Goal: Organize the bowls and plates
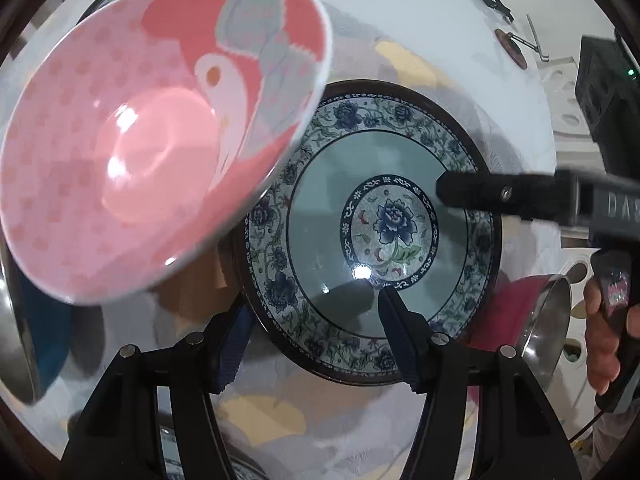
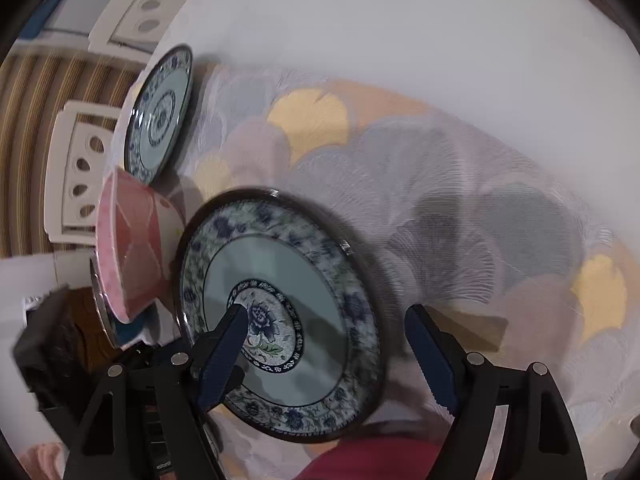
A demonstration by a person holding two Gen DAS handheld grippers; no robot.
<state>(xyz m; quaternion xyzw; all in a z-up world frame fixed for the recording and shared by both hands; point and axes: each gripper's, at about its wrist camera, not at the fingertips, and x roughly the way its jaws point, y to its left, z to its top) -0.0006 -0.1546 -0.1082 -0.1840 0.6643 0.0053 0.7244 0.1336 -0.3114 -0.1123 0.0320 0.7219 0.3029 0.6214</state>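
Note:
A blue floral plate (image 1: pixel 372 184) (image 2: pixel 320 280) lies flat on the patterned tablecloth. My left gripper (image 1: pixel 314 300) is open and straddles the plate's near-left rim, one finger over the plate and the other outside it. My right gripper (image 2: pixel 328 308) is also open, with its left finger over the plate's centre and its right finger beyond the rim. One finger (image 1: pixel 480 196) of the right gripper reaches in over the plate from the right. A pink bowl (image 1: pixel 160 128) (image 2: pixel 132 256) sits tilted just left of the plate, with no gripper on it. A second floral plate (image 2: pixel 160 116) lies beyond the bowl.
A steel bowl (image 1: pixel 556 320) stands right of the plate, and another steel rim (image 2: pixel 98 300) shows under the pink bowl. White chair backs (image 2: pixel 80 168) line the table's far edge. A black box (image 1: pixel 608 92) and small tools (image 1: pixel 516 48) sit at the far right. A hand (image 1: pixel 600 340) holds the right gripper.

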